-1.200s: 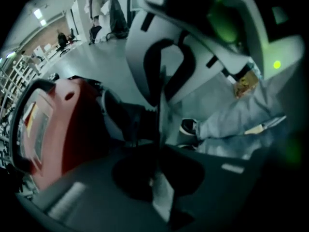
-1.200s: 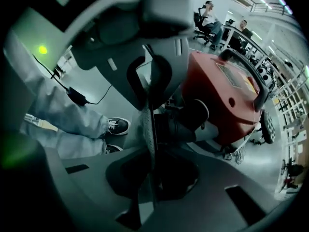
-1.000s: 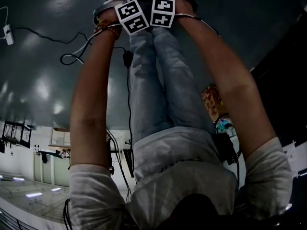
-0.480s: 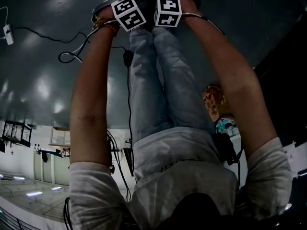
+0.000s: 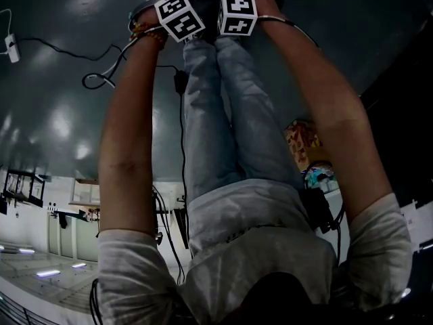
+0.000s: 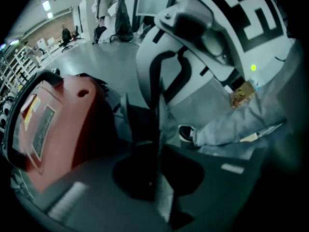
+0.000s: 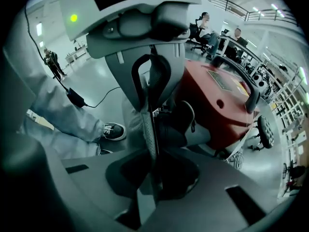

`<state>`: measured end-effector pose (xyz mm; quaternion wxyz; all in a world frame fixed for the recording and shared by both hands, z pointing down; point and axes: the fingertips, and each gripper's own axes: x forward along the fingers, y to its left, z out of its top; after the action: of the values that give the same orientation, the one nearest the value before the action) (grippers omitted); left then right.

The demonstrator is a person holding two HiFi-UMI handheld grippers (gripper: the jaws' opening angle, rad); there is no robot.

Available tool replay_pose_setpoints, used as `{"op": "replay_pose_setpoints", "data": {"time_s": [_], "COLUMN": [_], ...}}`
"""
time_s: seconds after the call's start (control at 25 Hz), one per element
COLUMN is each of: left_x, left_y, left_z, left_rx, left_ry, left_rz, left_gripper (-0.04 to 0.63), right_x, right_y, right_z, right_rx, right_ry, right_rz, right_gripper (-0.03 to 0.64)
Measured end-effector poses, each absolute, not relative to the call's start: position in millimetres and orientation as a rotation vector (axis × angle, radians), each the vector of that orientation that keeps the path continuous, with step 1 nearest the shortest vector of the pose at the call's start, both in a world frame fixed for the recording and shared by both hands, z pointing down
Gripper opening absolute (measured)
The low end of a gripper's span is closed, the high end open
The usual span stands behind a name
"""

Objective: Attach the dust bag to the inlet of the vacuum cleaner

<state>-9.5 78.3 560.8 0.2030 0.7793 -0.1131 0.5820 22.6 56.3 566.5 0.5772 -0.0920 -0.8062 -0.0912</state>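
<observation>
Below, the grey floor filled most of the head view, with a black cable looped across it; the red vacuum cleaner stood on that floor, near the person's jeans and dark shoe; the pale, dotted dust bag hung just beside the vacuum cleaner's near end — whether it touched could not be told; the left gripper and right gripper faced each other closely — each with fingers pressed together on a thin edge of the dust bag.
</observation>
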Motion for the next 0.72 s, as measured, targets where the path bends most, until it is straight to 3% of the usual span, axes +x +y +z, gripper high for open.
{"op": "replay_pose_setpoints", "data": {"time_s": [0.72], "left_x": [-6.6], "left_y": [63.4], "left_z": [551.2], "left_rx": [2.210], "left_ry": [-0.324], "left_rz": [1.669], "left_gripper": [0.026], "right_x": [28.2], "right_y": [48.3], "right_z": [569.7], "right_rx": [-0.161], "right_ry": [-1.856], "right_rz": [-0.183], "right_gripper": [0.035]}}
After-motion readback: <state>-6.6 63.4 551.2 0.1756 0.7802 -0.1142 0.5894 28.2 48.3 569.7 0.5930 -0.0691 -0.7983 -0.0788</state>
